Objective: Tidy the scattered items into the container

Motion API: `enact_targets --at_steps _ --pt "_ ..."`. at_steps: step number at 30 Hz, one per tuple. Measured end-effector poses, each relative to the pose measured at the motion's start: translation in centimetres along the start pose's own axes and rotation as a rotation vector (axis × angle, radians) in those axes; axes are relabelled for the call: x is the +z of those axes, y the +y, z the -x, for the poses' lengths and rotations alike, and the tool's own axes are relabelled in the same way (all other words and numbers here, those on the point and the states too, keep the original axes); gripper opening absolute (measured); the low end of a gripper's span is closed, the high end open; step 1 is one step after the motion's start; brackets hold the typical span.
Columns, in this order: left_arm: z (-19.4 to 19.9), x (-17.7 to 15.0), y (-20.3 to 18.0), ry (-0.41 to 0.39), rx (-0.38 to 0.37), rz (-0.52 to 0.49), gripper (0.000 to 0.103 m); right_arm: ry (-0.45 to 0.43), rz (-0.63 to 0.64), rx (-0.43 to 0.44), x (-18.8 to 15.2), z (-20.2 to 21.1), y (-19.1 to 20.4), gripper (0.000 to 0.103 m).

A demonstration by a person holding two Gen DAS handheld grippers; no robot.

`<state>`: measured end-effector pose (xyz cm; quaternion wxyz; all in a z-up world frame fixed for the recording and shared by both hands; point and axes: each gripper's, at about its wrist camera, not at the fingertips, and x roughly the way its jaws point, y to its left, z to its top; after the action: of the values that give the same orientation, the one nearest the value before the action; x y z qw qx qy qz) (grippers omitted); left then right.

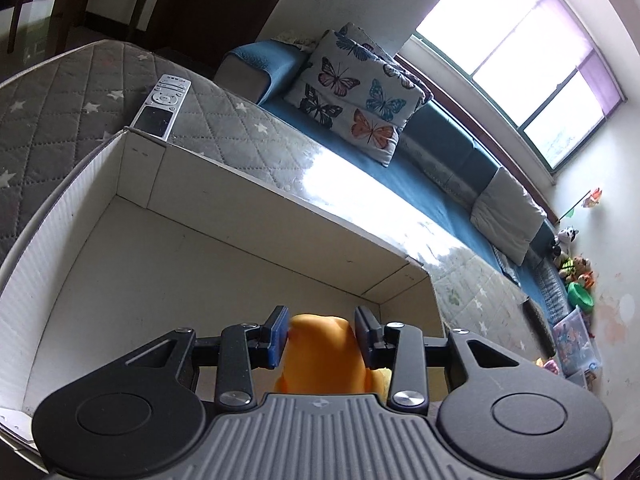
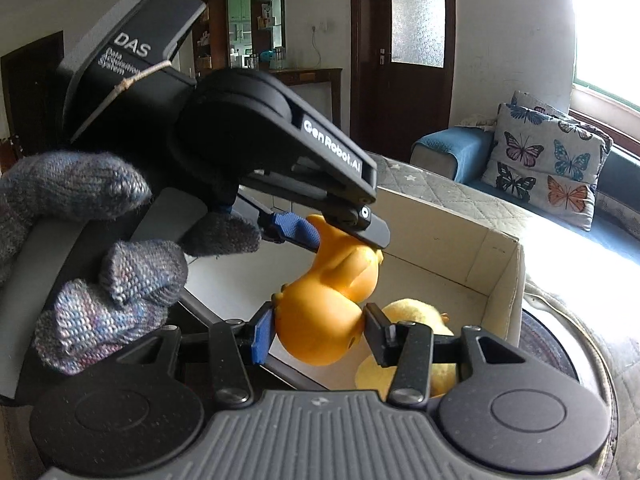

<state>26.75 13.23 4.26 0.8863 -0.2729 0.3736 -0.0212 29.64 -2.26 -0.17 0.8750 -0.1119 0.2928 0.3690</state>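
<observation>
Your left gripper (image 2: 320, 236) and right gripper (image 2: 316, 334) both pinch the orange rubber duck (image 2: 324, 304) above the box (image 1: 224, 184). It looks light, squashy and slick (grip its round body); a yellow toy (image 2: 416, 312) lies inside.

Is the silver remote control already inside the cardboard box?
No. In the left wrist view the remote control lies on the quilted surface, outside the far corner of the cardboard box.
</observation>
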Motion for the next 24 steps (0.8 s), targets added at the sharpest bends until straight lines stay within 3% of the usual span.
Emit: enact_targets --at_steps 11,24 --pt "2.4 -0.8 -1.2 -0.029 -0.024 -0.034 0.038 -0.029 -0.004 -0.031 -3.0 -2.5 -1.4 0.049" --pt "6.5 -5.3 -3.3 -0.036 -0.050 -0.120 0.038 -0.056 -0.044 -0.092 -10.9 -6.1 -2.0 0.077"
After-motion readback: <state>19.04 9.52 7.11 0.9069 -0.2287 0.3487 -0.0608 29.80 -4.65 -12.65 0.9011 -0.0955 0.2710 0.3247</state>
